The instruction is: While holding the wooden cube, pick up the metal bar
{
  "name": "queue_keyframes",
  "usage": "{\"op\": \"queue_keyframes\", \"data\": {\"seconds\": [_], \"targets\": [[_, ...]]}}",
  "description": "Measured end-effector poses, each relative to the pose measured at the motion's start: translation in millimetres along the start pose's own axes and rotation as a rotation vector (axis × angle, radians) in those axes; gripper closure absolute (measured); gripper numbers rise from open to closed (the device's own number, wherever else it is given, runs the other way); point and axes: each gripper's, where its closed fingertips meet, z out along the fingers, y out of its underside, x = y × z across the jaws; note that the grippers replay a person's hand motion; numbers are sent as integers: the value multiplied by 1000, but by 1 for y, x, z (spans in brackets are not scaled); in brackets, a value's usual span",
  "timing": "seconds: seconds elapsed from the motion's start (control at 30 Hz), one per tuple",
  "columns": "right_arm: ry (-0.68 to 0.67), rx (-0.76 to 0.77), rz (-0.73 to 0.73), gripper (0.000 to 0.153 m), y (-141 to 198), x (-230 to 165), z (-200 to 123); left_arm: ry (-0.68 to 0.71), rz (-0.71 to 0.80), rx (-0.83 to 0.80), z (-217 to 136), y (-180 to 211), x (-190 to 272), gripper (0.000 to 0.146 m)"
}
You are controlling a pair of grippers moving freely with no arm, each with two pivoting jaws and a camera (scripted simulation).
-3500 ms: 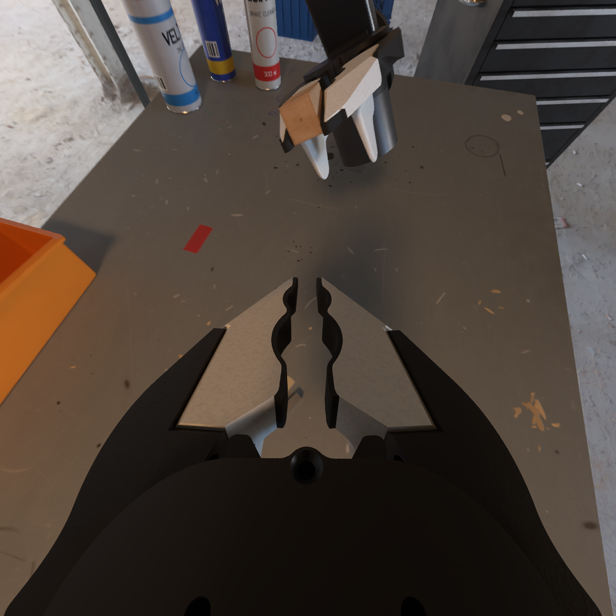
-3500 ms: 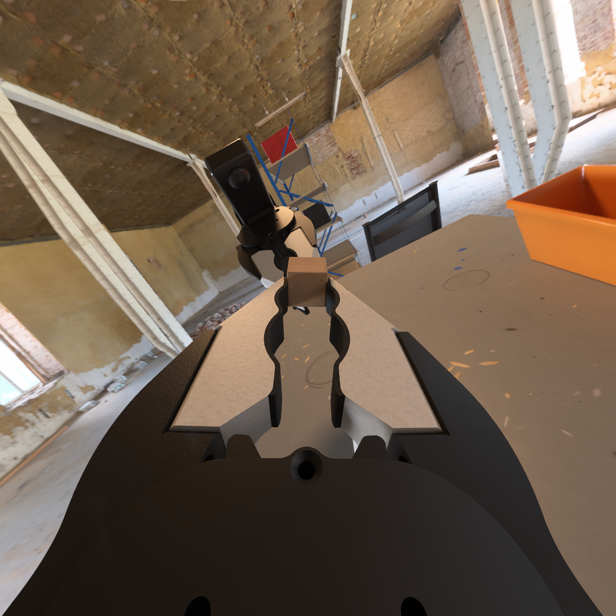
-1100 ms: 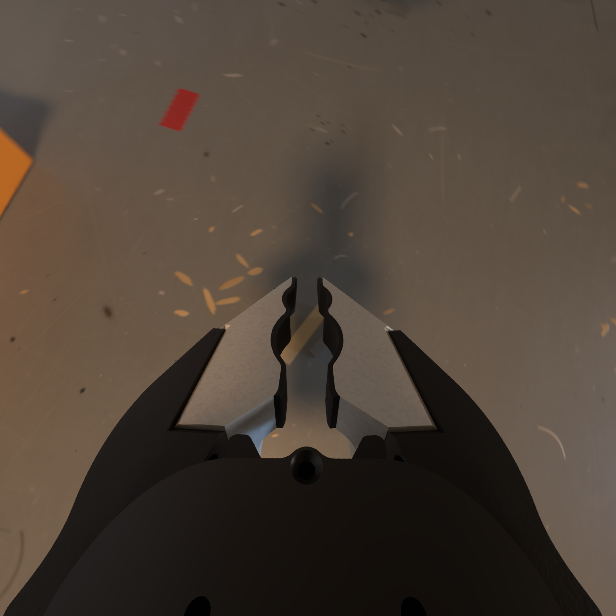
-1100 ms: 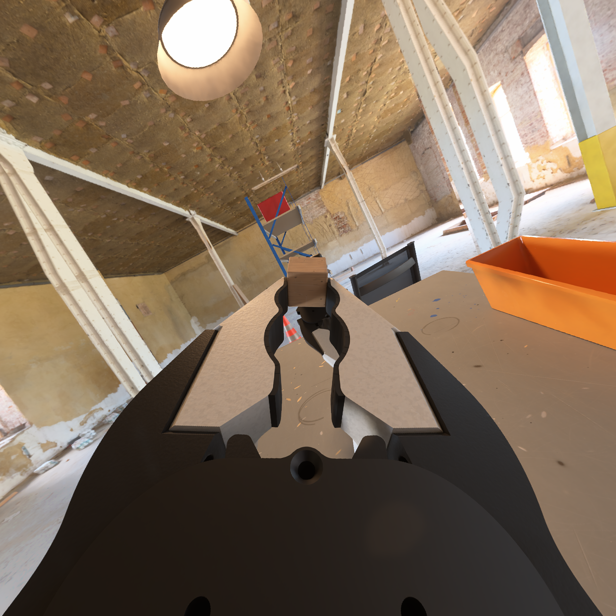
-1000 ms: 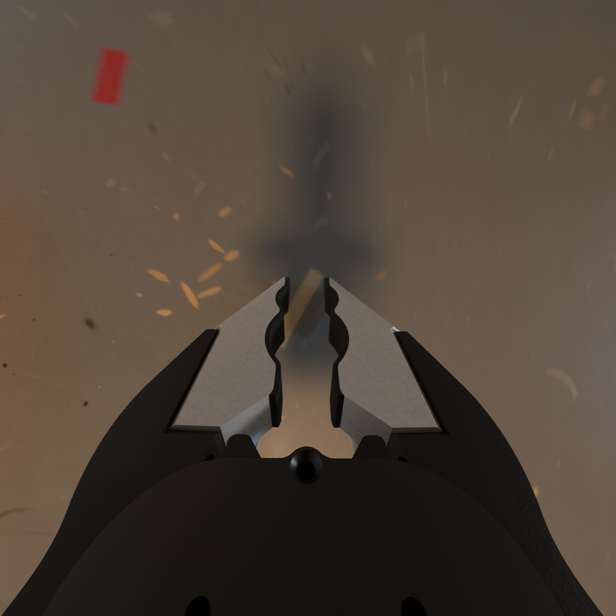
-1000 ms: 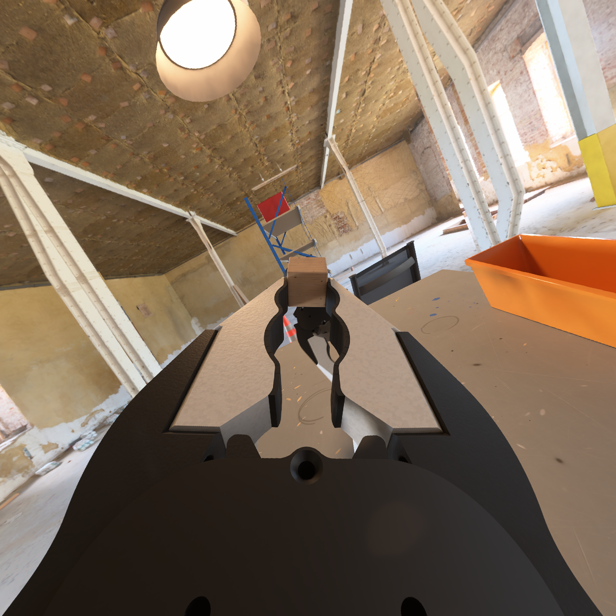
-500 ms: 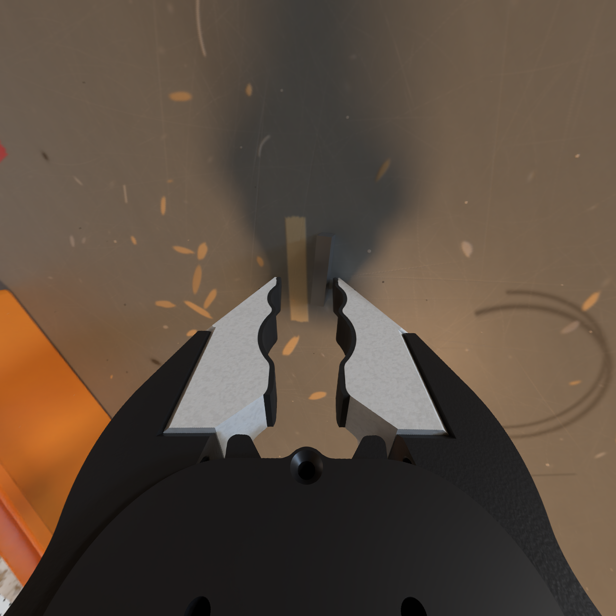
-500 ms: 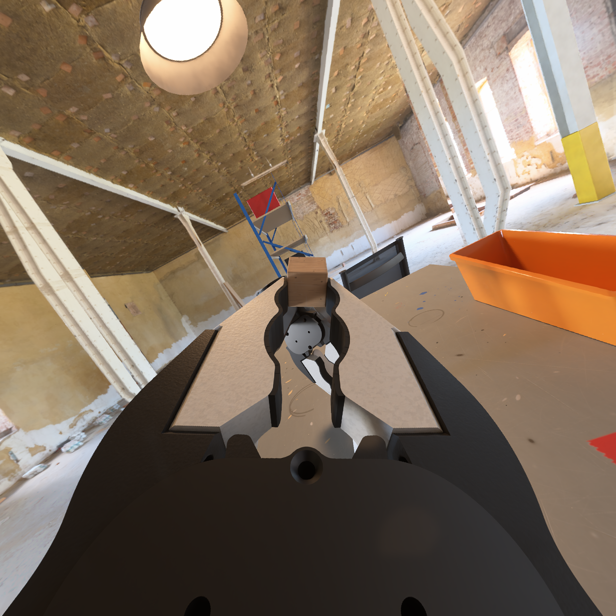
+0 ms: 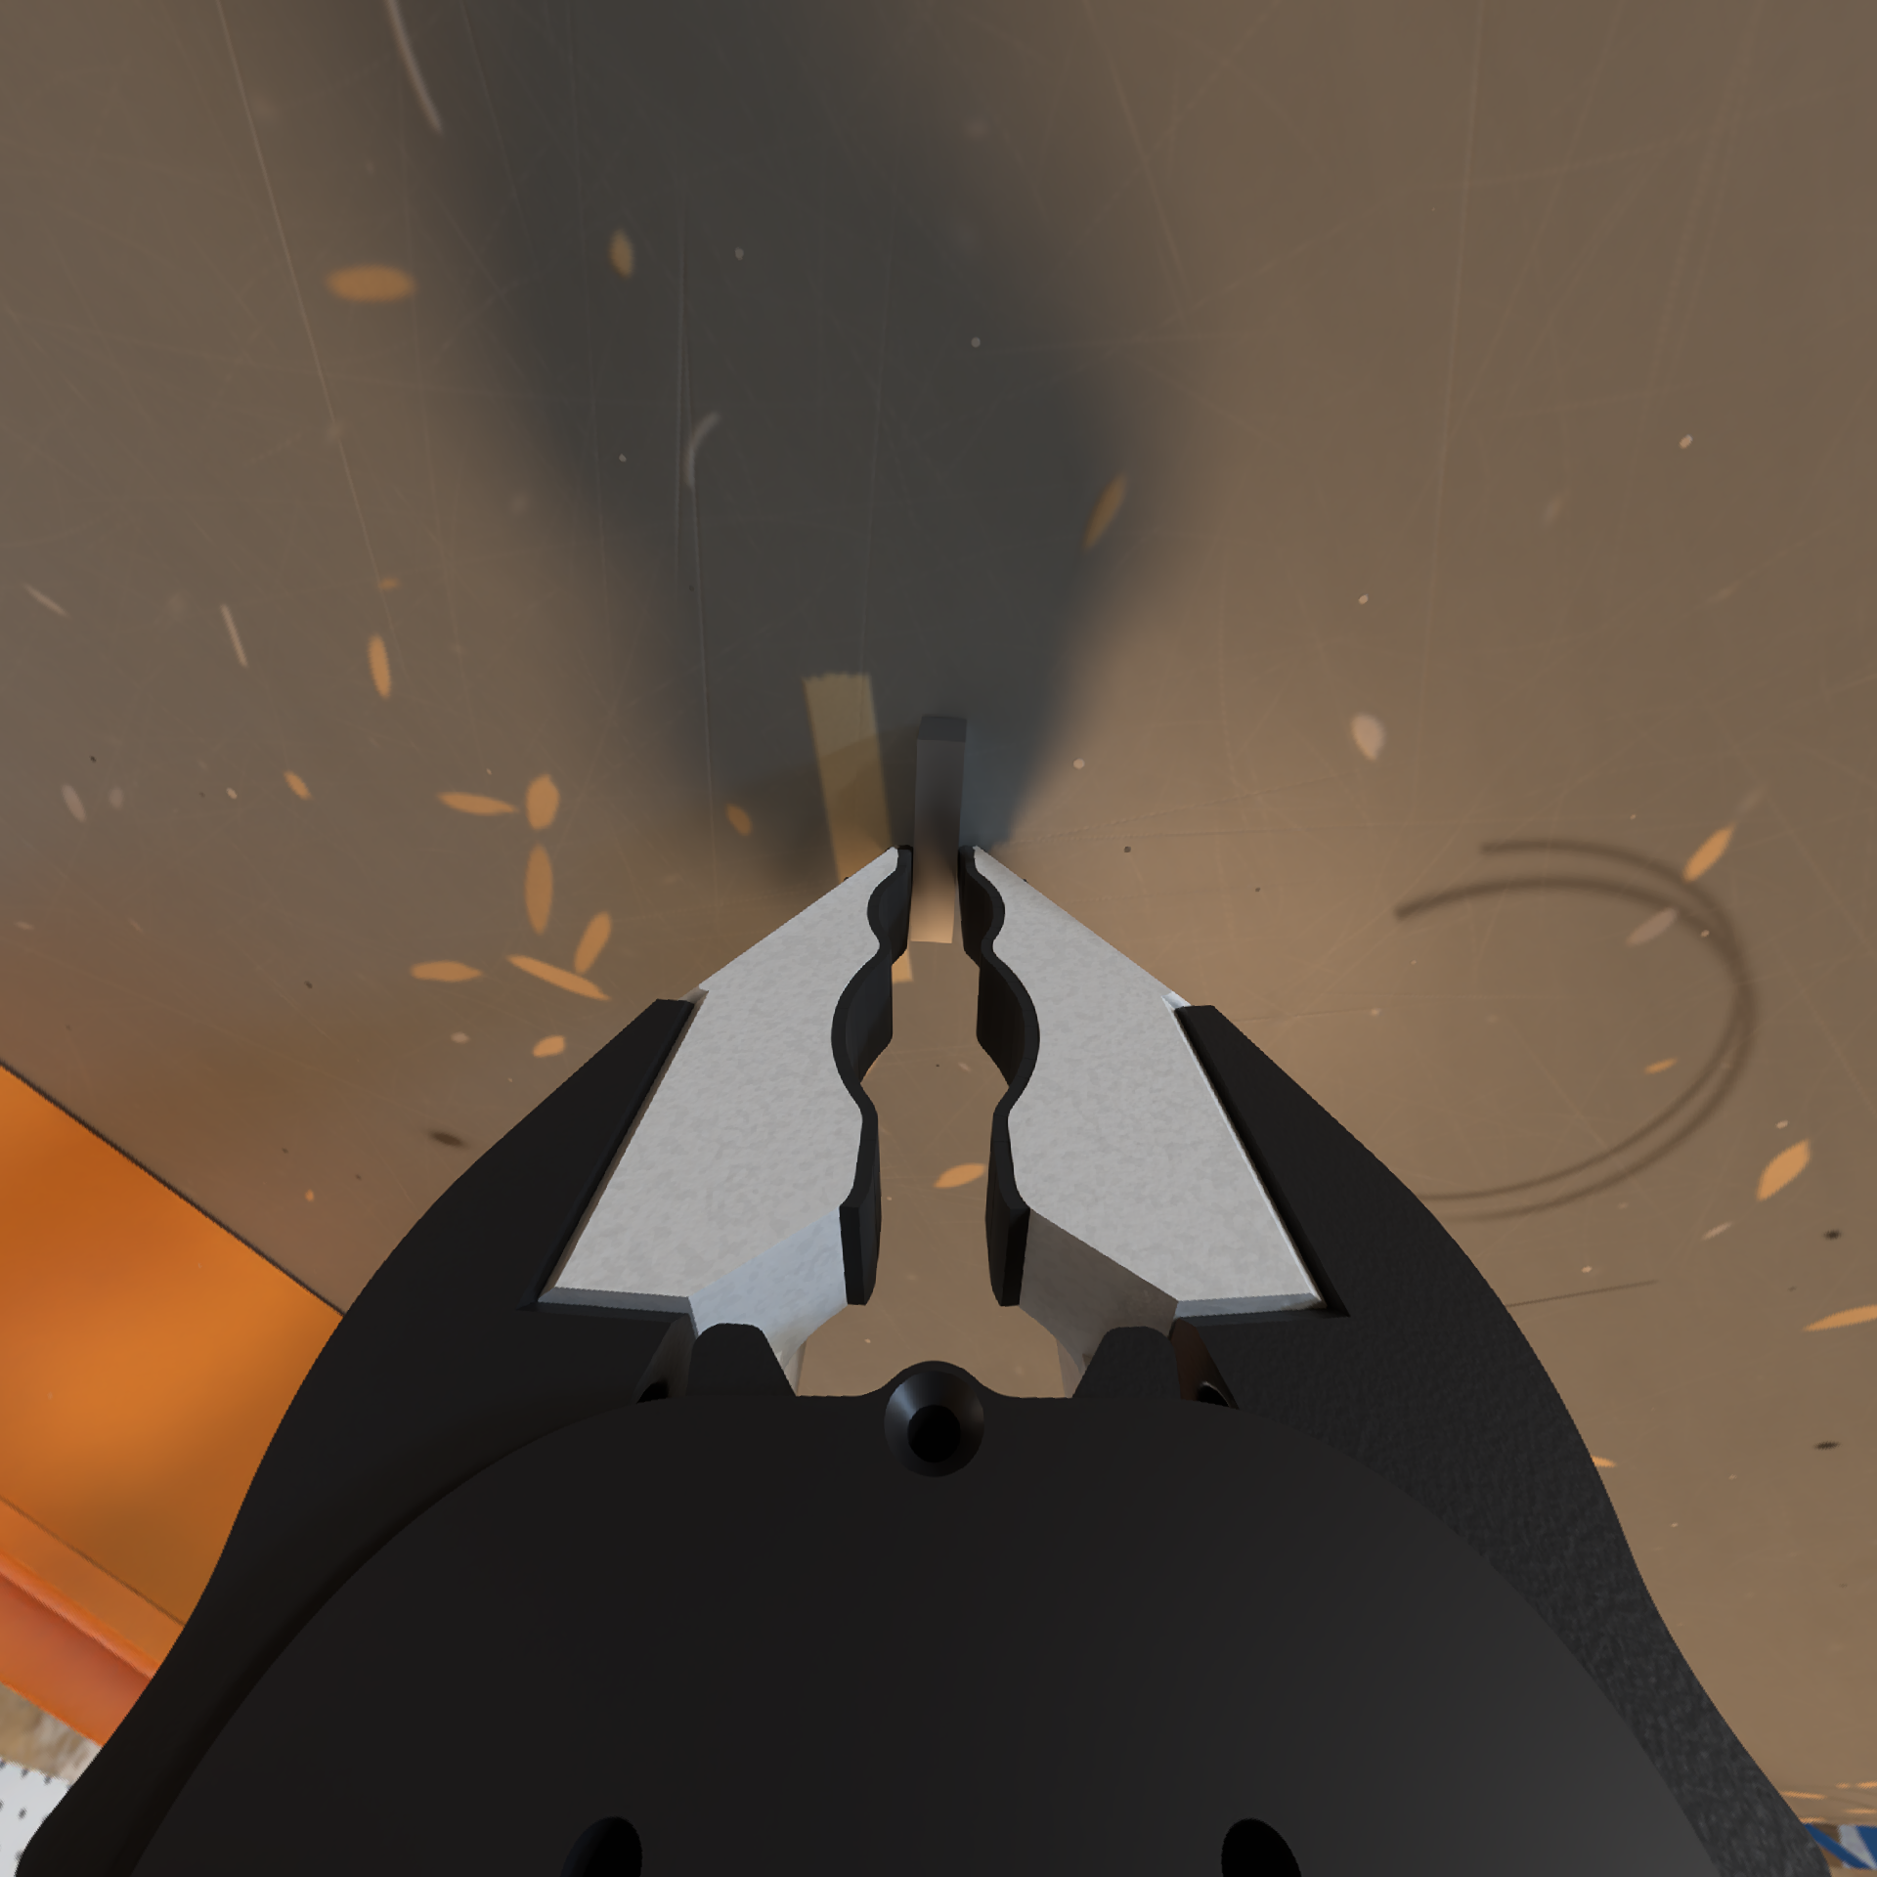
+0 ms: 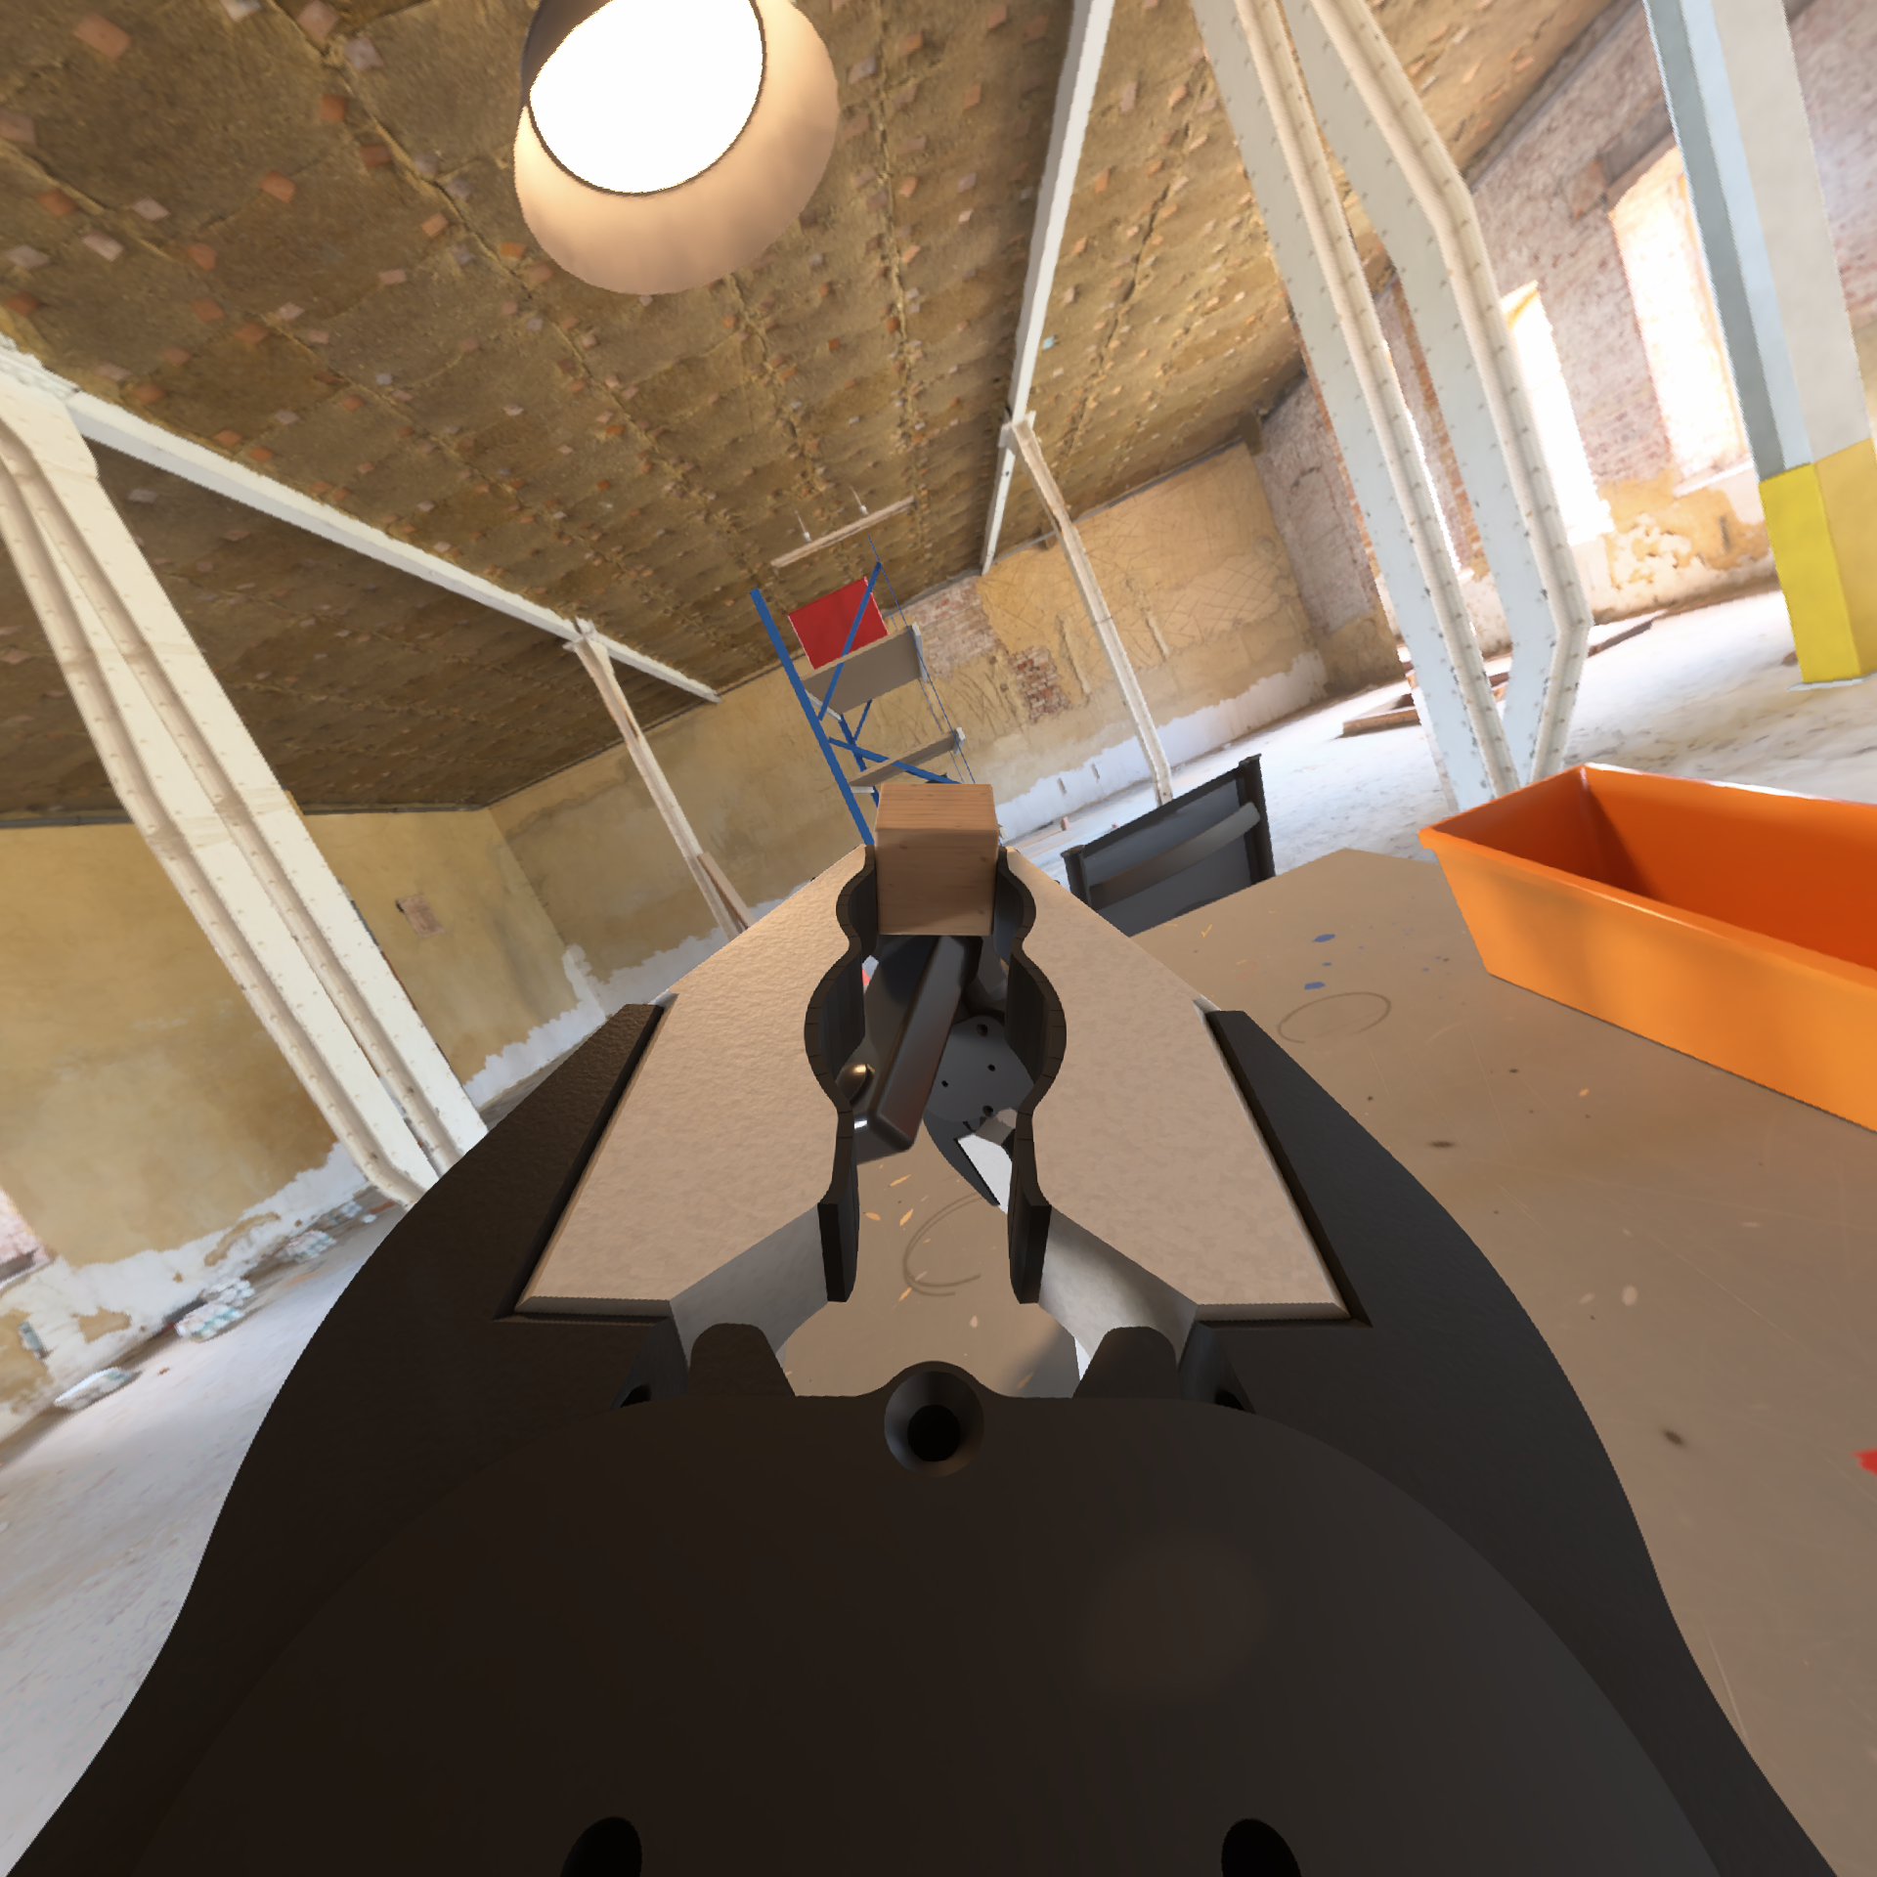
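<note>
My left gripper [image 9: 934,863] points down at the brown table [image 9: 1422,508], and its jaws are closed on a thin grey metal bar [image 9: 939,782] that sticks out past the fingertips. I cannot tell whether the bar touches the table. My right gripper [image 10: 934,863] is shut on the wooden cube [image 10: 934,876] at its fingertips and holds it in the air above the table. Through its jaws in the right wrist view, I see the left gripper [image 10: 975,1097] holding the dark, tilted bar [image 10: 914,1056].
An orange bin [image 10: 1676,914] stands on the table to the right of my right gripper, and its corner shows at the lower left in the left wrist view [image 9: 132,1320]. A pale tan strip [image 9: 841,762] lies beside the bar. A dark cabinet [image 10: 1168,853] stands beyond the table edge.
My left gripper dropped close to the table, opened, then closed its jaws on the metal bar. My right gripper kept the cube, and its view shifted slightly.
</note>
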Motion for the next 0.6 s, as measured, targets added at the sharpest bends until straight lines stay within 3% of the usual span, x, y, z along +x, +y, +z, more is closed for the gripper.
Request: {"op": "queue_keyframes", "data": {"seconds": [0.23, 0.6], "targets": [[-34, 24, -46, 131, -14, -20, 0, -40, -94, 13, -15, -4, 15, 138], [-77, 57, -82, 131, -28, -44, 0, -240, -192, 157, -124, -50, 36, 138]]}}
